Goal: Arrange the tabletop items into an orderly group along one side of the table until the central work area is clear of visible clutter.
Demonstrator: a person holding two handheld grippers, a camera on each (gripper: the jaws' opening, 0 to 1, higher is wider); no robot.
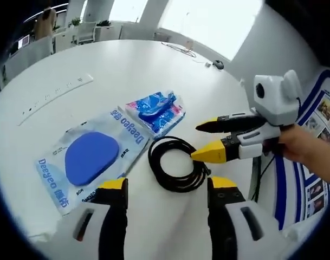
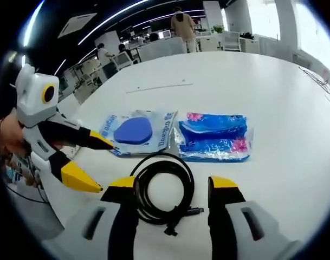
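A black coiled cable point(image 1: 175, 163) point(image 2: 163, 189) lies on the round white table point(image 1: 154, 70) point(image 2: 262, 81). Beside it are a clear packet holding a blue oval pad point(image 1: 91, 157) point(image 2: 133, 131) and a blue and pink packet point(image 1: 156, 111) point(image 2: 214, 136). My left gripper point(image 1: 168, 184) point(image 2: 104, 168) is open, its jaws just short of the coil. My right gripper point(image 2: 172, 183) point(image 1: 197, 142) is open too, with its jaws either side of the coil's near edge and nothing held. A hand point(image 1: 308, 151) holds it.
A long white strip point(image 1: 56, 96) point(image 2: 159, 85) lies farther out on the table. A small dark mouse with a cable point(image 1: 219, 65) sits near the far edge. A blue and white poster stand point(image 1: 322, 119) is beside the table. Desks, chairs and people point(image 2: 182, 27) fill the room behind.
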